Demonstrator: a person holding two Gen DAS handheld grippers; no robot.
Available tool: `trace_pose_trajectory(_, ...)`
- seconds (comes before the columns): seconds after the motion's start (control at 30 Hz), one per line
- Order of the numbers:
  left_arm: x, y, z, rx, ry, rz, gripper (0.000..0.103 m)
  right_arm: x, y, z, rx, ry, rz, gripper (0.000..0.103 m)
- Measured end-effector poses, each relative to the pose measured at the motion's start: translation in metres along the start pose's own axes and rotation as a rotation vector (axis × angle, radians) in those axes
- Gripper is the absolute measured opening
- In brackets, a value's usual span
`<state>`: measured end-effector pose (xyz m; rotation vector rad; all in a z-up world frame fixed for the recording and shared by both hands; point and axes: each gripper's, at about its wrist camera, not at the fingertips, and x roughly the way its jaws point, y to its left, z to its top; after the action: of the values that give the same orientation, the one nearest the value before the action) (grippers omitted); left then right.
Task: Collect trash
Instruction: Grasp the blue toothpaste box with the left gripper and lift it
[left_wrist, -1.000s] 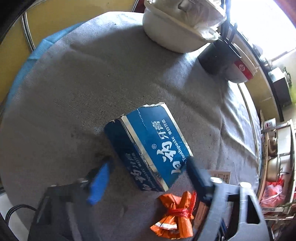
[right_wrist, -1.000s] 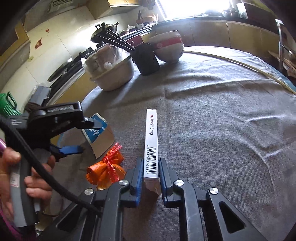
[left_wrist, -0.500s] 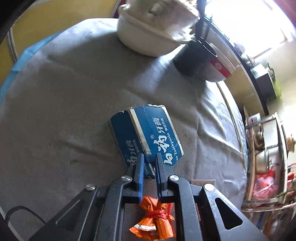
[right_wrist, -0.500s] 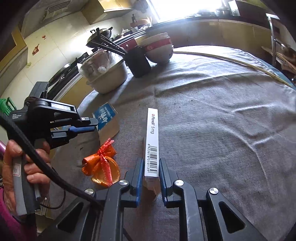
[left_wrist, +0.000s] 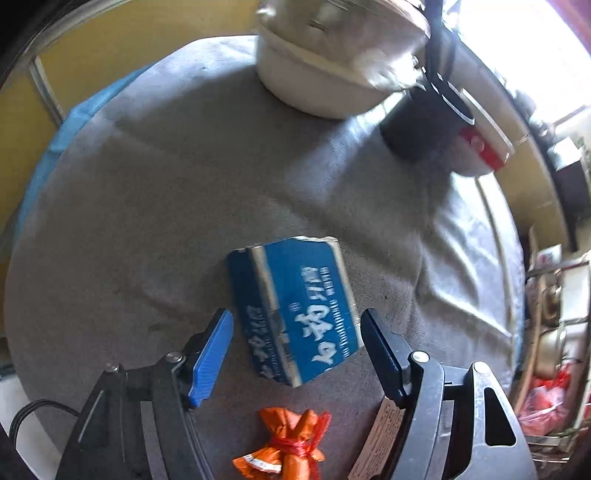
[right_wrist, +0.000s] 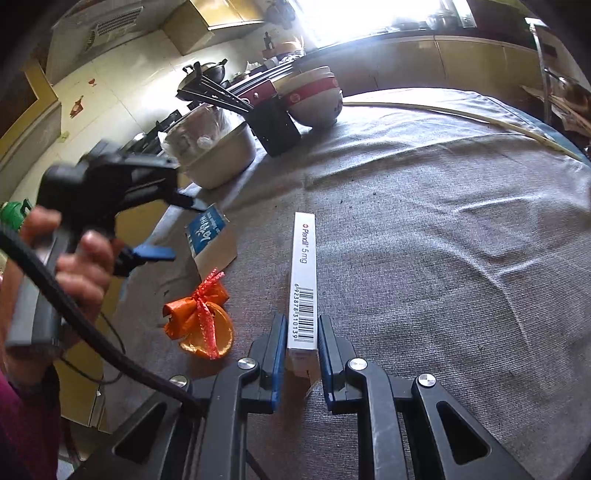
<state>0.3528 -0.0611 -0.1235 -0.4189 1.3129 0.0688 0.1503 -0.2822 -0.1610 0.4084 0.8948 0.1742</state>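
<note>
A torn blue toothpaste box (left_wrist: 295, 306) lies on the grey tablecloth; it also shows in the right wrist view (right_wrist: 208, 236). My left gripper (left_wrist: 297, 347) is open, its blue pads on either side of the box's near end, not touching it. An orange wrapper tied with red ribbon (left_wrist: 286, 446) lies just in front of it, also seen in the right wrist view (right_wrist: 199, 321). My right gripper (right_wrist: 303, 350) is shut on a long white medicine box (right_wrist: 304, 273), held just above the cloth.
A large cream bowl covered with plastic (left_wrist: 332, 62) stands at the table's far side, with a black chopstick holder (left_wrist: 424, 125) and stacked red-and-white bowls (right_wrist: 314, 96) beside it. The table edge (left_wrist: 55, 140) runs along the left.
My left gripper was open, shut near the toothpaste box's end half a second ago, and has opened wide again around it. The right gripper still holds the medicine box.
</note>
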Motion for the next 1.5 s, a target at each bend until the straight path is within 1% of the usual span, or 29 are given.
trace_pose_trajectory(0.1, 0.003, -0.017, 0.005, 0.028, -0.001, 0.064, 0.072, 0.001, -0.004, -0.001, 0.005, -0.002, 0.017, 0.018)
trace_pose_trajectory(0.23, 0.024, -0.035, 0.012, 0.064, 0.051, 0.142, 0.072, 0.001, -0.006, 0.001, 0.005, 0.0, 0.036, 0.018)
trace_pose_trajectory(0.27, 0.03, -0.036, 0.014, 0.066, 0.063, 0.154, 0.073, 0.001, -0.006, 0.001, 0.004, 0.0, 0.039, 0.018)
trace_pose_trajectory(0.3, 0.033, -0.036, 0.015, 0.066, 0.068, 0.159, 0.075, 0.001, -0.007, 0.001, 0.004, 0.0, 0.041, 0.018)
trace_pose_trajectory(0.43, 0.036, -0.031, 0.015, 0.075, 0.045, 0.142, 0.076, 0.001, -0.008, 0.001, 0.001, -0.003, 0.048, 0.018)
trace_pose_trajectory(0.53, 0.031, -0.024, 0.015, 0.083, 0.033, 0.111, 0.075, -0.003, -0.003, 0.002, -0.026, -0.016, 0.034, 0.018)
trace_pose_trajectory(0.63, 0.016, -0.003, 0.009, 0.097, 0.011, 0.096, 0.069, -0.011, 0.002, 0.0, -0.042, -0.034, 0.027, 0.018)
trace_pose_trajectory(0.67, 0.012, -0.001, 0.006, 0.108, 0.003, 0.093, 0.064, -0.014, 0.003, 0.0, -0.042, -0.038, 0.028, 0.018)
trace_pose_trajectory(0.73, 0.005, 0.008, 0.001, 0.117, 0.006, 0.061, 0.063, -0.021, 0.006, -0.002, -0.045, -0.051, 0.026, 0.018)
trace_pose_trajectory(0.8, -0.006, 0.018, -0.006, 0.131, -0.011, 0.05, 0.063, -0.028, 0.007, -0.005, -0.047, -0.059, 0.021, 0.017)
trace_pose_trajectory(0.93, -0.03, 0.03, -0.031, 0.166, -0.047, 0.028, 0.063, -0.046, 0.007, -0.016, -0.042, -0.072, 0.005, 0.017)
trace_pose_trajectory(1.13, -0.082, 0.048, -0.071, 0.243, -0.142, 0.02, 0.063, -0.08, 0.001, -0.042, -0.006, -0.095, -0.01, 0.017)
trace_pose_trajectory(1.27, -0.112, 0.054, -0.111, 0.315, -0.186, 0.002, 0.063, -0.107, 0.003, -0.056, -0.001, -0.128, -0.011, 0.017)
trace_pose_trajectory(1.47, -0.141, 0.051, -0.182, 0.463, -0.238, -0.007, 0.063, -0.151, 0.01, -0.074, 0.002, -0.2, -0.016, 0.017)
trace_pose_trajectory(1.5, -0.144, 0.05, -0.189, 0.48, -0.244, -0.008, 0.063, -0.157, 0.011, -0.077, 0.001, -0.21, -0.019, 0.017)
